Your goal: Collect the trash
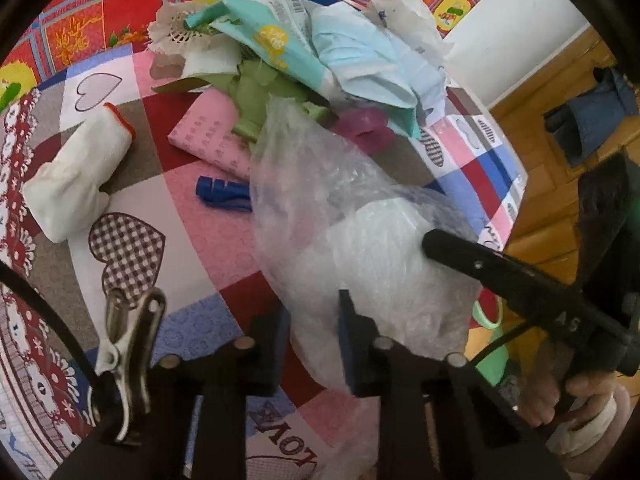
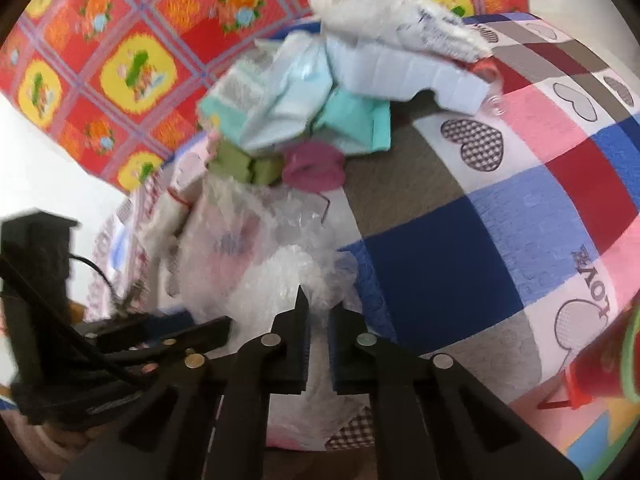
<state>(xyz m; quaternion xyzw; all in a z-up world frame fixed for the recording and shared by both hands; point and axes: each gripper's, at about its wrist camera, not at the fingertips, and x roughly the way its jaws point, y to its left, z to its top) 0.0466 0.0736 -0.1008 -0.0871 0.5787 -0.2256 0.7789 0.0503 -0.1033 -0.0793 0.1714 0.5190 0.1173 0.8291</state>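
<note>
Your left gripper point(image 1: 314, 344) pinches the near end of the clear plastic bag point(image 1: 344, 232), its two fingers pressed in on the crumpled film from either side. Your right gripper point(image 2: 318, 344) holds the same bag point(image 2: 260, 264) close by, its fingers nearly together with film bunched between them. In the left wrist view the other gripper's black finger point(image 1: 500, 276) lies against the bag's right side. The bag lies on the patchwork tablecloth point(image 1: 224, 240), its long axis running from your grippers away toward the far pile of trash, the loose end pointing at that pile. There, crumpled teal and white wrappers point(image 1: 280, 36), a pale blue packet point(image 1: 360, 64), green scraps point(image 1: 256, 96) and a pink piece point(image 1: 366, 126) are heaped together. Left of the bag lie a blue plastic piece point(image 1: 222, 194), partly under the film, and a white glove point(image 1: 78, 176) with an orange cuff pointing far.
</note>
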